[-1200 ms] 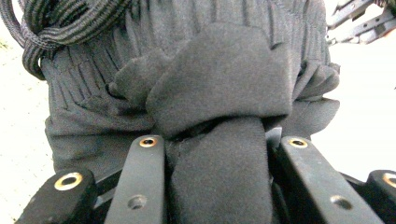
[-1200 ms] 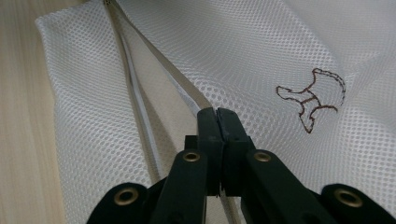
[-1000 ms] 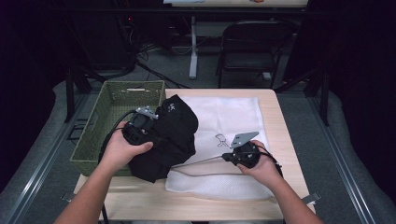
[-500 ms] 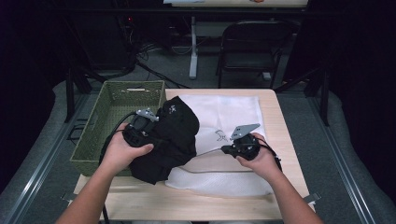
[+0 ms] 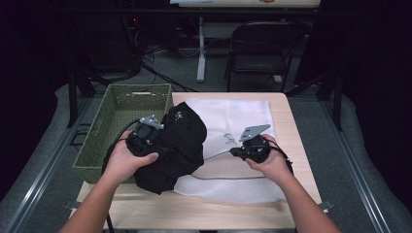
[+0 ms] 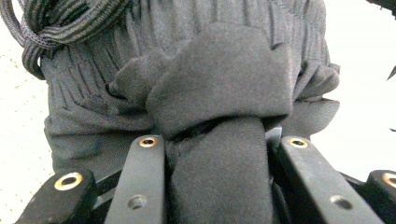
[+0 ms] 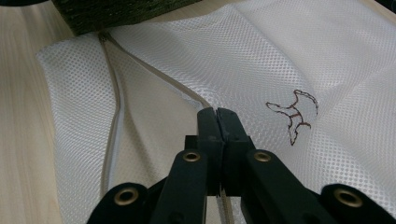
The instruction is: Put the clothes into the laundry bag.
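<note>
Right claw, clenched on the zipper edge of the white mesh bag, has drawn closer to the black garment, lifting that edge off the table. Left claw unmoved, still grasping the garment beside the green basket.

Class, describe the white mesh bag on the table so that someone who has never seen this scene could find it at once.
Start at the wooden table. To the right of the green basket, the white mesh bag lies flat, partly under the black garment. Its fine white netting, beige zipper and small dark bird outline mark it out.
</note>
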### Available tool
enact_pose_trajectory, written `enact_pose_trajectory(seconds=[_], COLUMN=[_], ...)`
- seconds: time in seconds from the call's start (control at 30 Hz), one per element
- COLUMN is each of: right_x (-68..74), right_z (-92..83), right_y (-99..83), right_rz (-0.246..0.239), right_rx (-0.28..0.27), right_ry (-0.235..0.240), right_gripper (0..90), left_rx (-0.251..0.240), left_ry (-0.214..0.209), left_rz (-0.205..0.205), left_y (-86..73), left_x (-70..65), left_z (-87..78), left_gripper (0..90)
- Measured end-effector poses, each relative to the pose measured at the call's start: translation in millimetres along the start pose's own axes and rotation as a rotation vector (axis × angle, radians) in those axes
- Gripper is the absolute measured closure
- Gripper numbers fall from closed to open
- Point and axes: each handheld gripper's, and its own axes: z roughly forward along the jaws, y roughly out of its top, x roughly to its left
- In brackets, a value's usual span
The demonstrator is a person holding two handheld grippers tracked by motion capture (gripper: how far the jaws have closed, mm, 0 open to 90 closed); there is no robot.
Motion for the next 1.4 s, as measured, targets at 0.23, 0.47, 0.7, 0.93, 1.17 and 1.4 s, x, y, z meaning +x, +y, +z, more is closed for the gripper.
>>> enact_pose_trajectory(seconds=[0.23, 0.47, 0.7, 0.93, 1.17, 1.4], right_x=[-3.7, -7.0, -8.5, -10.5, -19.1, -27.4], right_z=[0.6, -0.9, -1.5, -1.0, -4.5, -3.2], right_y=[7.2, 16.3, 21.5, 24.9, 27.0, 25.5], right_rz=[0.000, -0.003, -0.014, -0.024, -0.022, 0.004], right_rx=[0.024, 0.037, 0.040, 0.045, 0.052, 0.046], right_ry=[-0.006, -0.013, -0.032, -0.040, -0.060, -0.055], right_gripper=[89.4, 89.4, 89.4, 89.4, 89.4, 89.4], left_rx=[-0.008, -0.022, -0.027, -0.024, -0.017, -0.021], left_ry=[-0.002, -0.015, -0.016, -0.018, -0.023, -0.032], left_rz=[0.004, -0.002, 0.005, 0.009, 0.020, 0.035], left_y=[-3.1, -9.5, -12.4, -13.5, -12.2, -11.7], left_x=[-2.1, -2.4, -4.6, -7.2, -11.2, -16.9], left_z=[0.8, 1.5, 1.5, 3.9, 4.2, 4.5], left_gripper=[66.3, 66.3, 66.3, 66.4, 66.4, 66.5])
